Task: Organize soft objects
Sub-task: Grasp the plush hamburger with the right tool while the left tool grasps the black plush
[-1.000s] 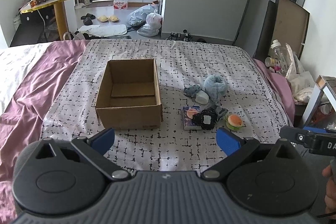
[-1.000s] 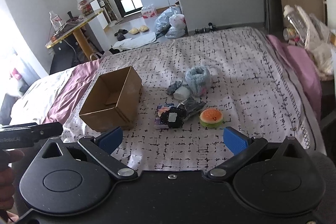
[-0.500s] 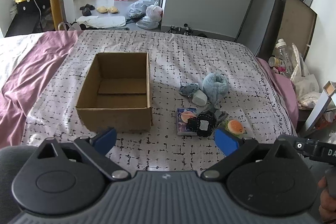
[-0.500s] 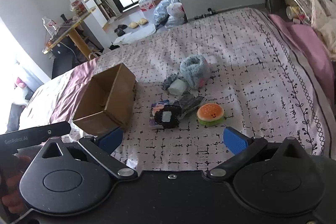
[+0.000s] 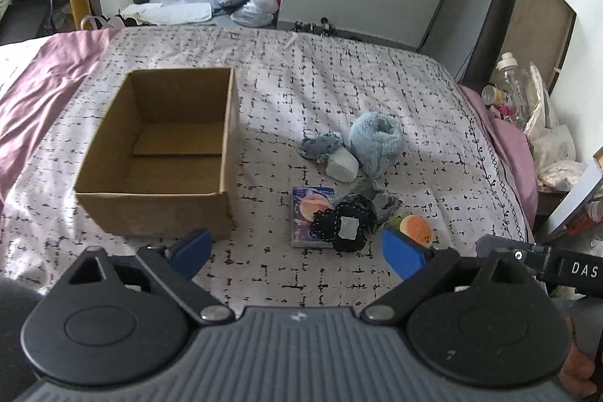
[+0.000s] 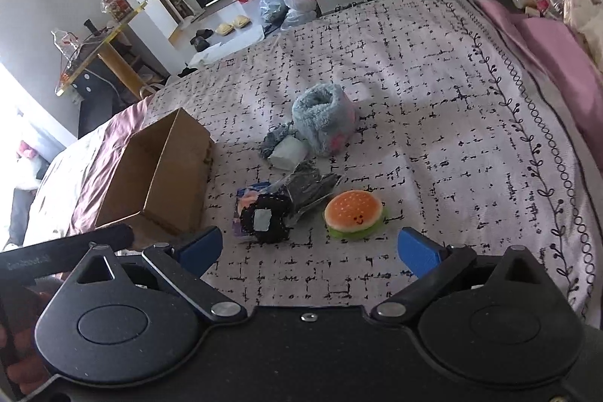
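right wrist view: burger toy [image 6: 354, 214] lies right of the empty box [image 6: 158, 176], between the right gripper [image 6: 307, 245] jaws, spread but just narrowing. a squashy toy may slip sideways.

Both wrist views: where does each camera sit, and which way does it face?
Left wrist: on the left tongs, angled down at the cardboard box and toy pile; both blue pads and the right tongs' edge show.
Right wrist: on the right tongs, angled down at the burger toy; pads, left tongs' edge show.
Shared: box, burger toy, fluffy blue roll.
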Available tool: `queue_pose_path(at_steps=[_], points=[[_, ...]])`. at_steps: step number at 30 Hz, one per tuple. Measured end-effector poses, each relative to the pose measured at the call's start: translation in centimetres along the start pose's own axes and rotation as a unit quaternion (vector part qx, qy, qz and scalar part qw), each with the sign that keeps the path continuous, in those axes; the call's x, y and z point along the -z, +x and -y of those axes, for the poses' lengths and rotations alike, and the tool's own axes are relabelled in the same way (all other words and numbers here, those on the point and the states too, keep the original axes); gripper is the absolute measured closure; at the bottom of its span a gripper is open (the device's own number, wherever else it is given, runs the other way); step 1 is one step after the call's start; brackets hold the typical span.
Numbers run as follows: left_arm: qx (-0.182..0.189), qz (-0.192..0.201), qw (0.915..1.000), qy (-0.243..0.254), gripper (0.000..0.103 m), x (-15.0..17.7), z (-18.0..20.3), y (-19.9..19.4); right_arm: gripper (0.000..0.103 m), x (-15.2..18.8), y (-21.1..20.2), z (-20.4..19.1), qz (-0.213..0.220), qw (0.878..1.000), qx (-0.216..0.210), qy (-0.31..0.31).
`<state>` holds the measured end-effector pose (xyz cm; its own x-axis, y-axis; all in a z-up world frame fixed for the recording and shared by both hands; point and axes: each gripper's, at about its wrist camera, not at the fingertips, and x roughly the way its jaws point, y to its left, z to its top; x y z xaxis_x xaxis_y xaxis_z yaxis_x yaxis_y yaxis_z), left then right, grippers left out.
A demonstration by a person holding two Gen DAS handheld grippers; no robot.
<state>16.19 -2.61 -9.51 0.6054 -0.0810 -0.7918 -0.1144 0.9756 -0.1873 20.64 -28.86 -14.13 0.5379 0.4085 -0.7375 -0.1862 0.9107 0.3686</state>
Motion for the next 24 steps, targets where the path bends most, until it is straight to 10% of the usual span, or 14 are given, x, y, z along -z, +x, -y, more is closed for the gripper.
queue_pose_path(at_steps=[24], points=[[-0.028,-0.100,0.9946,0.012,0.027,-0.7,1.7,10.5,0.015,-0.1,8.5,4.3,-0.048,0.994,-0.028,0.092]])
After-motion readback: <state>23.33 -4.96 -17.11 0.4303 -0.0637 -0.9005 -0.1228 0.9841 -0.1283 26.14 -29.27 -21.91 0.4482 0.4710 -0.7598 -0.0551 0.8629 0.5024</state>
